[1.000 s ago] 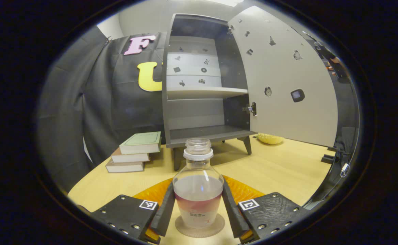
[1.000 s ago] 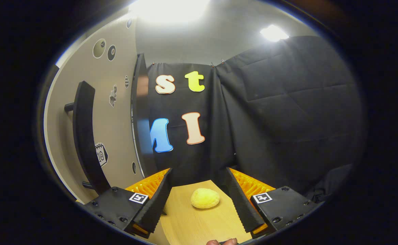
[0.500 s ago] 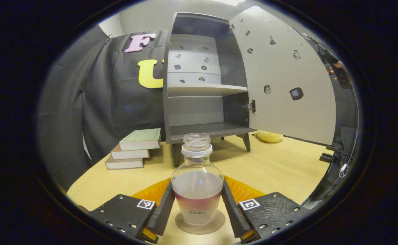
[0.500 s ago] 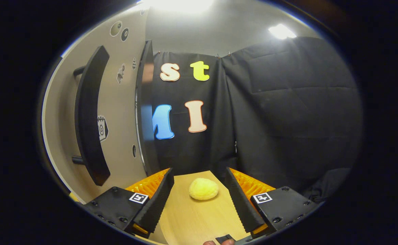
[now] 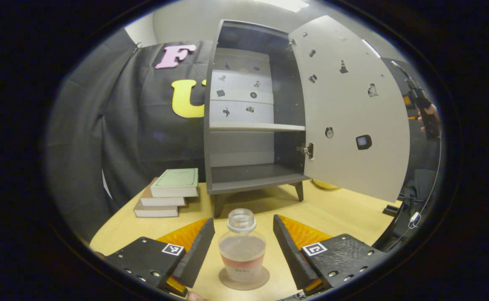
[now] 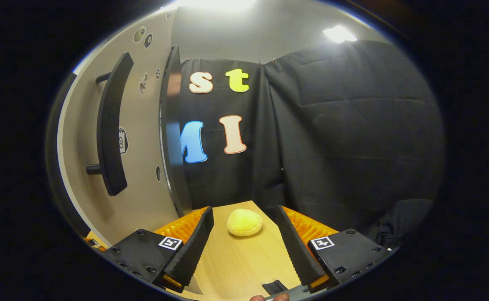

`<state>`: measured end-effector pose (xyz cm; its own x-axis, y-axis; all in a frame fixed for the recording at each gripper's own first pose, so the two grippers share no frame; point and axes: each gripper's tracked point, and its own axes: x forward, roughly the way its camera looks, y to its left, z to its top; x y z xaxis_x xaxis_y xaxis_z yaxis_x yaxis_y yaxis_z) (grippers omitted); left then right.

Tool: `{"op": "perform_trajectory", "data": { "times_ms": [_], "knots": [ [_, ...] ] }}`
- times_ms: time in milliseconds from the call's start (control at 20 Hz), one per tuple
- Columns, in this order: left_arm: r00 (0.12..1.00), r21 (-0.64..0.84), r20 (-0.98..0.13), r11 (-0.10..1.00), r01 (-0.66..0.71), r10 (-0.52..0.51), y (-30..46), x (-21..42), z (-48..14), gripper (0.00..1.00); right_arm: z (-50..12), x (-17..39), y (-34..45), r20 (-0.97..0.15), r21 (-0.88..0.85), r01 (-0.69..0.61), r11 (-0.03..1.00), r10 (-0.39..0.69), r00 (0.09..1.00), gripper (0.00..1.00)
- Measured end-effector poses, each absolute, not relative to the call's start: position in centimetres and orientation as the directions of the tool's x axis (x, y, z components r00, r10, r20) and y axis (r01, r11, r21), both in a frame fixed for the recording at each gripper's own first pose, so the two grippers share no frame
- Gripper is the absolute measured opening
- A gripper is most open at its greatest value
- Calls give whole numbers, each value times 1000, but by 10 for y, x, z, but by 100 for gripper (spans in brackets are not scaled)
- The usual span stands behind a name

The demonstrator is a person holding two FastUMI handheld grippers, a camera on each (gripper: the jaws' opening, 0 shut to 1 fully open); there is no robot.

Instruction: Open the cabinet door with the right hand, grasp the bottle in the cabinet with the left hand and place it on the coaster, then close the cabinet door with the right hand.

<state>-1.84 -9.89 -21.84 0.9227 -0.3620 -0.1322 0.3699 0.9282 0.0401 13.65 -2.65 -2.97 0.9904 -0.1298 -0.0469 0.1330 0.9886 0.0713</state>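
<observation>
A clear bottle (image 5: 242,246) with liquid in its lower half and no cap stands upright on the round coaster (image 5: 244,280) on the wooden table. My left gripper (image 5: 243,223) is open, its fingers on either side of the bottle and apart from it. Behind stands the grey cabinet (image 5: 248,125), its door (image 5: 353,117) swung wide open and its shelves bare. In the right gripper view my right gripper (image 6: 244,212) is open and holds nothing, just right of the door's outer face and its black handle (image 6: 110,129). It also shows, with a hand, beyond the door's edge (image 5: 424,113).
Three stacked books (image 5: 169,192) lie left of the cabinet. A yellow soft lump (image 6: 244,222) rests on the table (image 6: 236,259) past the door, ahead of my right gripper. Black cloth walls close in the booth on all sides.
My left gripper has let go of the bottle, opened wider and drawn back; the bottle stays on the coaster. My right gripper has shifted slightly beside the door handle.
</observation>
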Motion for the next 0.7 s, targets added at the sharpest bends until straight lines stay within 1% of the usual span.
{"op": "perform_trajectory", "data": {
  "times_ms": [50, 100, 200, 300, 350, 400, 450, 500, 550, 700],
  "knots": [
    [925, 51, -121, 928, 369, -361, -101, -22, -203, 89, -32, 137, -29, -44, 77, 136, 988, -133, 990, 96],
    [927, 54, -112, 930, 364, -357, -103, -26, -190, 87, -34, 138, -31, -46, 89, 134, 987, -130, 990, 96],
    [942, 54, -141, 947, 316, -306, -105, -36, -175, 87, -37, 140, -33, -57, 109, 121, 987, -116, 992, 96],
    [954, 51, -142, 960, 274, -264, -113, -55, -153, 84, -35, 142, -37, -64, 95, 106, 990, -101, 993, 95],
    [959, 40, -146, 967, 252, -244, -116, -62, -143, 87, -30, 141, -38, -57, 78, 95, 992, -90, 994, 95],
    [962, 24, -155, 973, 231, -225, -122, -70, -137, 87, -23, 140, -39, -44, 60, 78, 995, -75, 996, 92],
    [966, 8, -158, 978, 208, -204, -125, -76, -127, 87, -17, 140, -38, -33, 45, 57, 997, -55, 998, 92],
    [971, -3, -165, 984, 176, -174, -124, -81, -118, 85, -12, 140, -35, -29, 31, 30, 999, -29, 999, 95],
    [973, -17, -171, 988, 155, -155, -126, -83, -110, 87, -6, 140, -32, -26, 25, 0, 1000, 1, 1000, 95],
    [979, -53, -164, 992, 115, -122, -131, -89, -79, 85, 15, 136, -25, -22, 60, -66, 996, 68, 997, 96]
  ]
}}
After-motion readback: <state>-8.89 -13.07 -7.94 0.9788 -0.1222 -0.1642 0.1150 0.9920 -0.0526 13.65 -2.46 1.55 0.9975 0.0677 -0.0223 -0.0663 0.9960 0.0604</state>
